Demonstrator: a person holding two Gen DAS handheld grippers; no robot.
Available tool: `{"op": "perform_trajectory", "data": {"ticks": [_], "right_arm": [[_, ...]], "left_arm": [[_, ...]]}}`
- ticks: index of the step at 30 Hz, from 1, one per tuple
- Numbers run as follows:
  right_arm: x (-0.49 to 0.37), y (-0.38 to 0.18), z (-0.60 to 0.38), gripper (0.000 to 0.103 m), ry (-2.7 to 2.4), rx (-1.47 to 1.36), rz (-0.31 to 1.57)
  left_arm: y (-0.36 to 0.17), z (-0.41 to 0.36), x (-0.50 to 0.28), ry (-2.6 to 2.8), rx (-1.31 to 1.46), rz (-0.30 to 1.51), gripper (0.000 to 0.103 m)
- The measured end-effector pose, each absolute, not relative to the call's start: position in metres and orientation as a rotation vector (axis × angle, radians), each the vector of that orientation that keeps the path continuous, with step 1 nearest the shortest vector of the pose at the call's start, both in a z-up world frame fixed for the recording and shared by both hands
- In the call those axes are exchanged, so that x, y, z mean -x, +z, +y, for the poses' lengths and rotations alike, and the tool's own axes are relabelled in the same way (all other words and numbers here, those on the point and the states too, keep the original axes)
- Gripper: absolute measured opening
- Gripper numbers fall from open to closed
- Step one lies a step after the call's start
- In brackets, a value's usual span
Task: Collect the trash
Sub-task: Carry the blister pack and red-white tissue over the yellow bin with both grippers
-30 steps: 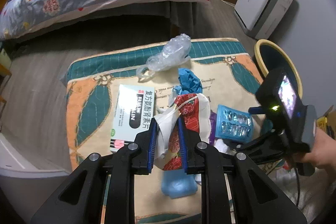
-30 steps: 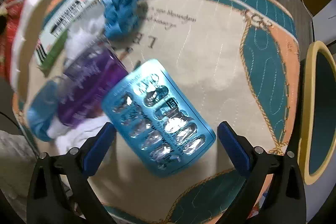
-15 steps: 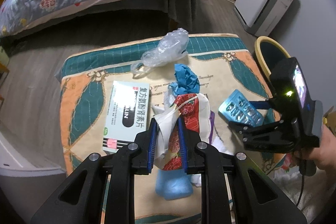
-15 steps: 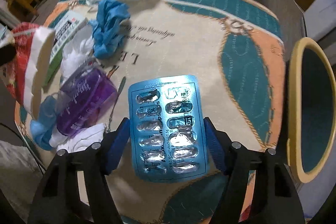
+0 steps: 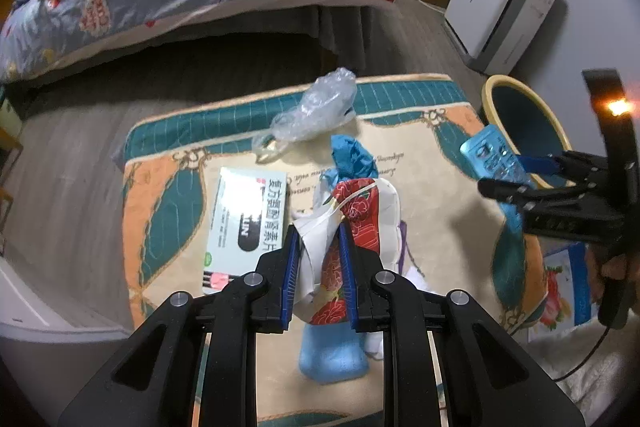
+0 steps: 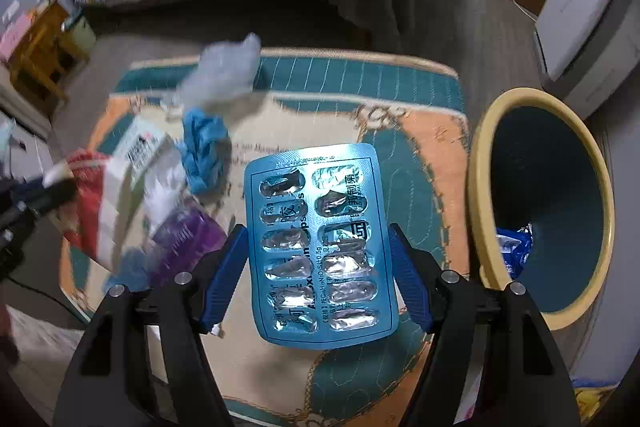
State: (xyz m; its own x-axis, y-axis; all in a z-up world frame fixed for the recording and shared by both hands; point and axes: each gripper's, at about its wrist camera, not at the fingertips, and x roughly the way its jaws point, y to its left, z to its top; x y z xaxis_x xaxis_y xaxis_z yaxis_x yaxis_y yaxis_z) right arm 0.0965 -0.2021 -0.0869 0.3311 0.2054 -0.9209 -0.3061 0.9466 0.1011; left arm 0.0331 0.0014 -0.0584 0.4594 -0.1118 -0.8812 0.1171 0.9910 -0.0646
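A: What has the right gripper (image 6: pixel 318 259) got?

B: A flat blue foil-and-plastic blister pack (image 6: pixel 318 247), most of its pockets pressed empty. The blue pads clamp its two long edges, so the jaws stand wide but they are gripping it. It hangs in the air above the mat's right edge, close to the round yellow-rimmed bin with the dark teal inside (image 6: pixel 480 187)

A: How will it handle?

B: Very light, I'd say, and stiff only across its width; squeeze harder and the sheet may bow and pop out. The film looks slick too. An edge grip near the middle of its length, as now, seems the safest hold

A: And the left gripper (image 5: pixel 318 267)?

B: Closed on a soft red-flowered and white pouch of cloth or paper (image 5: pixel 356 211), pinched at its near end and held over the patterned teal, orange and cream mat (image 5: pixel 160 227), towards the near edge. It crumples between the pads, so it should not slip

A: What lies loose on the mat?

B: A white medicine box with black lettering (image 5: pixel 246 223) towards the left edge, a crumpled clear plastic bag (image 5: pixel 316 107) at the far edge, a scrunched blue glove-like wad (image 5: pixel 352 155) just near of it. All look light; take the bag and the wad by any fold, the box across its narrow sides
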Motion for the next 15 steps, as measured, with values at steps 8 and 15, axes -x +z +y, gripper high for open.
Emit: {"op": "perform_trajectory", "data": {"ticks": [8,15], "right_arm": [[-0.103,-0.051,-0.228,0.069,0.318,-0.039,1.125],[-0.114,-0.045,-0.238,0.069,0.309,-0.099,1.113]], "left_arm": [[-0.052,-0.006,-0.033,-0.142,-0.025,1.052,0.021],[-0.044,-0.014,-0.038,-0.138,-0.015,1.03,0.021]]}}
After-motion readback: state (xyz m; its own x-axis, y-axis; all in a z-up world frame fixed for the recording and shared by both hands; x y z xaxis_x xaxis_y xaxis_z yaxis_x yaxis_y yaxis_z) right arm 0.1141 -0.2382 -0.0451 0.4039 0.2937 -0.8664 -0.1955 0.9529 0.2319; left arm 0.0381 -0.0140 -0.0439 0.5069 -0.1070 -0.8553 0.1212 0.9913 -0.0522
